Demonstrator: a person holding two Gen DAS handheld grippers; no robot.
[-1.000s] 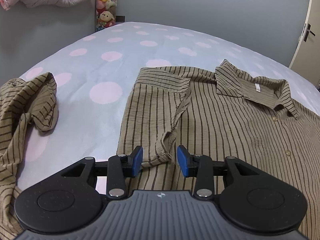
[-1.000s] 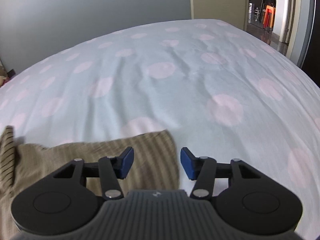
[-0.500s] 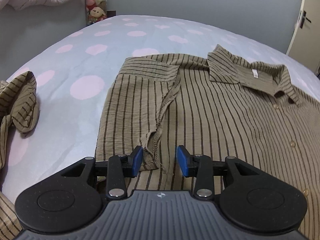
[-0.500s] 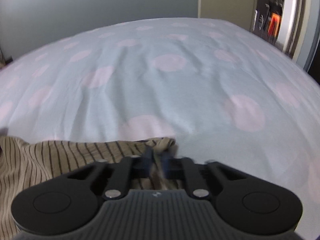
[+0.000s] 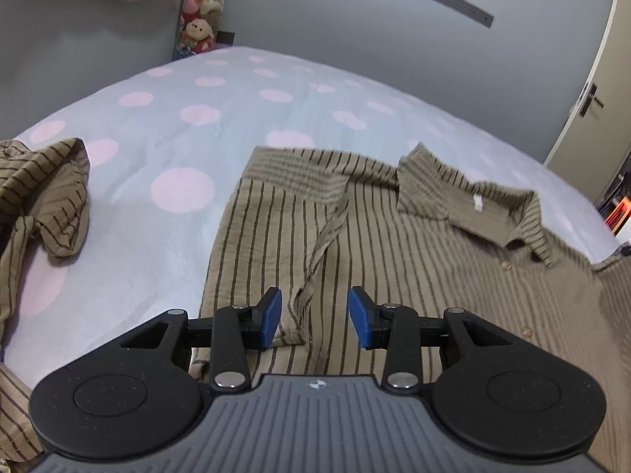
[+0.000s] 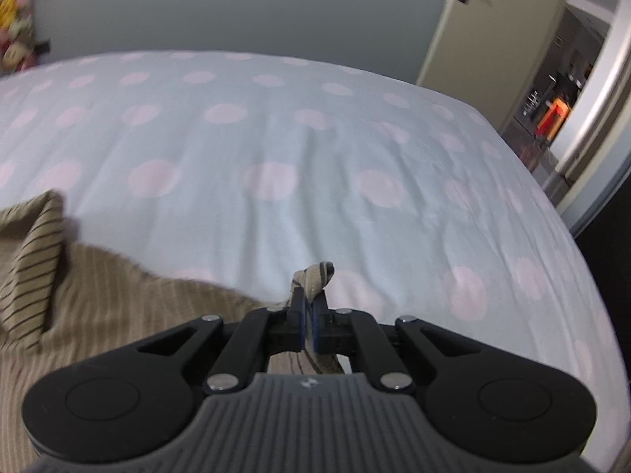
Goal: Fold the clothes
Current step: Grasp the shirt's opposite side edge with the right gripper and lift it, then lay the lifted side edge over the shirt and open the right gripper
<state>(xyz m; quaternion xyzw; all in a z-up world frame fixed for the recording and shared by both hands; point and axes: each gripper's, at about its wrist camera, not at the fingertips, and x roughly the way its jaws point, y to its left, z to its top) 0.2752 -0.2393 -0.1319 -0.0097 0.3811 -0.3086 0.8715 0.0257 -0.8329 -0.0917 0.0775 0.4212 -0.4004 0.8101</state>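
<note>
1. Shirt (image 5: 394, 260), tan with dark stripes, is the work piece; a pinch of its right sleeve (image 6: 311, 276) sits between the closed jaws of the right gripper (image 6: 307, 317), the cloth poking up past the blue pads.
2. Left gripper (image 5: 314, 313) hovers with its jaws apart and empty, over the cuff of the left sleeve (image 5: 315, 236), which is already folded in across the shirt's front.
3. Around them, the shirt lies front up and buttoned on the polka-dot bed (image 5: 177, 126), its collar (image 5: 465, 201) toward the far wall; a second striped garment (image 5: 43, 197) is bunched well apart at the left.
4. Step in hand, as I judge it: folding the right sleeve inward, with the left side done.
5. Next move calls for carrying the gripped cloth across toward the button line, keeping it low and taut so the body does not drag, then laying it flat before releasing.
</note>
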